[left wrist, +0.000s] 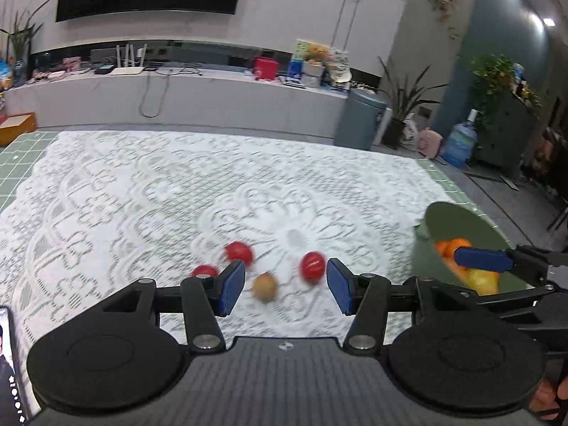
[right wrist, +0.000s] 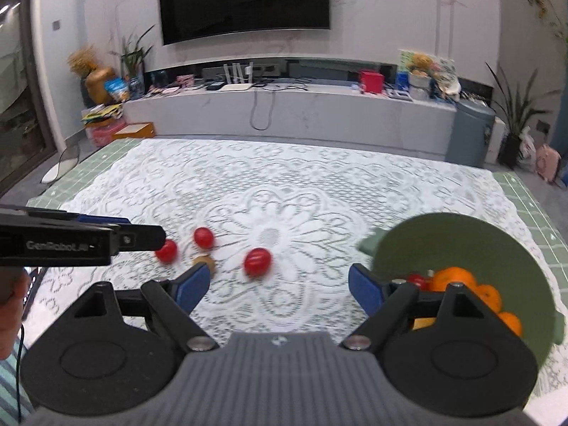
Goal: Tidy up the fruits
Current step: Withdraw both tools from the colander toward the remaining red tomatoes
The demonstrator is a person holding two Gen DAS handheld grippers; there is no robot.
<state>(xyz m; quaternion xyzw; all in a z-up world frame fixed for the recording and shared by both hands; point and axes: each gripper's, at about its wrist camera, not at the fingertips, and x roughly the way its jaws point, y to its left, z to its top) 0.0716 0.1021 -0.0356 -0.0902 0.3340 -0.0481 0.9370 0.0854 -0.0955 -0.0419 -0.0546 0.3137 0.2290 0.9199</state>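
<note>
Three red fruits [left wrist: 239, 252] [left wrist: 205, 270] [left wrist: 312, 266] and a brown kiwi [left wrist: 264, 286] lie loose on the white lace cloth [left wrist: 177, 195]. My left gripper [left wrist: 285, 289] hovers open just above them. The kiwi shows in the gap between its blue pads, untouched. A green bowl [right wrist: 461, 245] at the right holds oranges [right wrist: 454, 278], a red fruit [right wrist: 417, 279] and a yellow fruit [left wrist: 482, 280]. My right gripper [right wrist: 280, 285] is wide open and empty beside the bowl, with a red fruit [right wrist: 258, 262] ahead of it. The left gripper [right wrist: 142, 237] reaches in from the left.
A green grid mat [right wrist: 525, 206] lies under the cloth and shows at the table's edges. A phone [left wrist: 7, 355] lies at the near left. A person's hand [right wrist: 10, 294] is at the left edge. A long TV console [right wrist: 284, 106] runs beyond the table.
</note>
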